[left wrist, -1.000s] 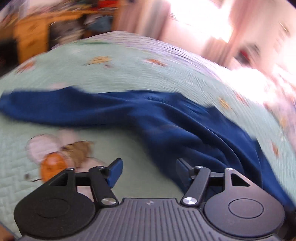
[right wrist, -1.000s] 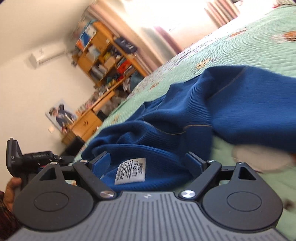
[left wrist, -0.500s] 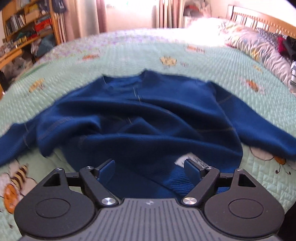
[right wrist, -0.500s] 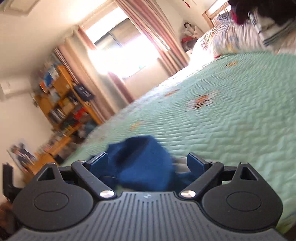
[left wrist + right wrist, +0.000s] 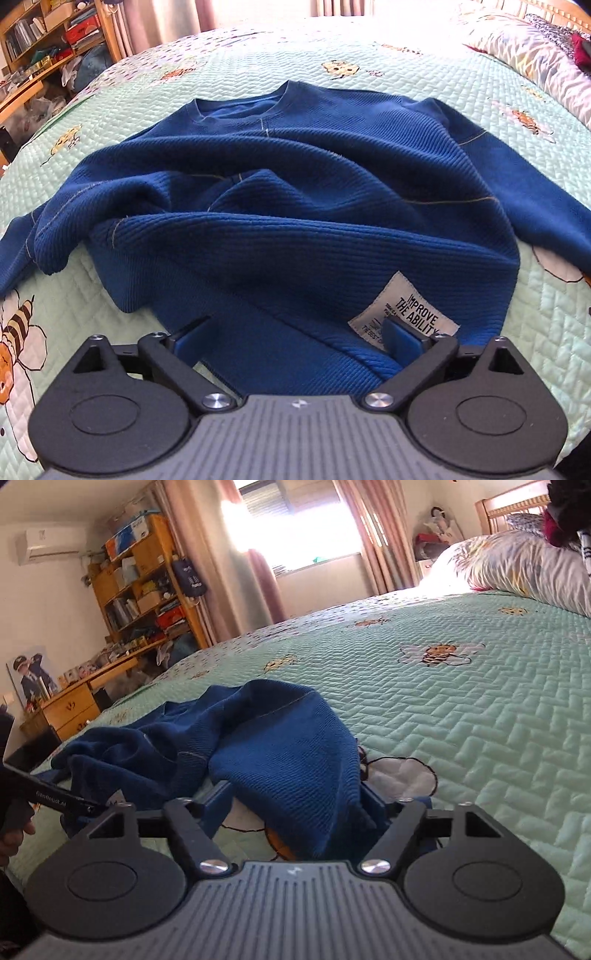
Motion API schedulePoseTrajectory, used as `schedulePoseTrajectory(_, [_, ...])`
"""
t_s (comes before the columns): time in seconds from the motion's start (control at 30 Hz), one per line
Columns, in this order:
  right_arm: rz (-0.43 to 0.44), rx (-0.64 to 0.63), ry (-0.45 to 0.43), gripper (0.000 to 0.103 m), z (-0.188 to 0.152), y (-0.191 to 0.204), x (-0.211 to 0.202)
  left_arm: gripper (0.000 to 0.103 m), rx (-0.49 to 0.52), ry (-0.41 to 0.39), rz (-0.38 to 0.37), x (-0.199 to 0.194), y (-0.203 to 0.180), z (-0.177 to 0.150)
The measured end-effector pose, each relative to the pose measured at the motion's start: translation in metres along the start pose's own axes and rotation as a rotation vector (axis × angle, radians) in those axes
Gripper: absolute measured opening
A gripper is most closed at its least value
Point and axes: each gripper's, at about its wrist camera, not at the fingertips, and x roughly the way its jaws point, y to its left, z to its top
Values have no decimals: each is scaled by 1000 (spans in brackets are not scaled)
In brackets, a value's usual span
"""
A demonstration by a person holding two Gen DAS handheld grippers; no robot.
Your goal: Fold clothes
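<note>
I see the blue sweater (image 5: 295, 192) rumpled on the green quilt (image 5: 406, 85), my left gripper (image 5: 295, 334) opening over its near hem, my right gripper (image 5: 295, 805) closing around a sleeve (image 5: 291, 760), not yet pinching.

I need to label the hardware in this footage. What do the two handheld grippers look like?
Both match: the left gripper and right gripper have a grey ribbed body, black rounded side plates with circular insets, black linkage arms on silver screws, and blue finger pads. White "GenRobot.AI" lettering marks a black bar in the right view.

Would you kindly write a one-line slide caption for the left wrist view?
Left claw opening over the hem of a rumpled blue ribbed sweater on a mint-green quilted bedspread.
</note>
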Motion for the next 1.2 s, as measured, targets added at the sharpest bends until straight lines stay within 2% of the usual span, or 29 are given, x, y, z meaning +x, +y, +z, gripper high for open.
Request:
schedulePoseTrajectory(0.07, [-35, -46, 1, 67, -4, 7, -6, 101, 0, 10, 3, 2, -1, 2])
schedulePoseTrajectory(0.17, [-71, -59, -8, 56, -5, 8, -8, 102, 5, 18, 8, 4, -2, 3])
schedulePoseTrajectory(0.37, [-123, -111, -3, 42, -2, 15, -5, 102, 2, 34, -4, 6, 0, 5])
schedulePoseTrajectory(0.43, [-138, -169, 0, 35, 2, 20, -3, 102, 1, 40, -6, 7, 1, 6])
schedulePoseTrajectory(0.47, [-145, -201, 1, 27, 5, 22, -3, 102, 0, 43, -7, 7, 1, 6])
schedulePoseTrajectory(0.5, [-148, -224, -3, 22, 10, 23, -3, 102, -2, 45, -8, 8, 1, 7])
schedulePoseTrajectory(0.7, [-191, -388, -61, 22, 48, 31, 0, 103, -6, 53, -9, 10, 2, 7])
schedulePoseTrajectory(0.77, [-175, -378, -47, 22, 59, 26, 5, 103, -7, 54, -12, 10, 2, 7])
schedulePoseTrajectory(0.83, [-128, -325, -10, 26, 70, 19, 10, 103, -9, 55, -16, 11, 3, 8])
schedulePoseTrajectory(0.87, [-82, -254, -9, 37, 70, 12, 8, 103, -9, 55, -18, 11, 3, 8])
schedulePoseTrajectory(0.9, [-37, -184, -6, 63, 70, 5, 6, 103, -10, 56, -20, 11, 4, 8])
schedulePoseTrajectory(0.97, [-1, -112, 6, 89, 62, -2, 4, 103, -10, 56, -22, 11, 4, 8])
schedulePoseTrajectory(1.03, [-32, -129, 6, 89, 49, -3, 0, 103, -8, 56, -21, 12, 4, 8])
schedulePoseTrajectory(1.13, [-71, -145, 50, 89, 33, -7, 2, 103, -6, 55, -19, 12, 4, 8])
schedulePoseTrajectory(1.2, [-56, -132, 95, 86, 25, -10, 8, 103, -7, 53, -19, 12, 4, 7])
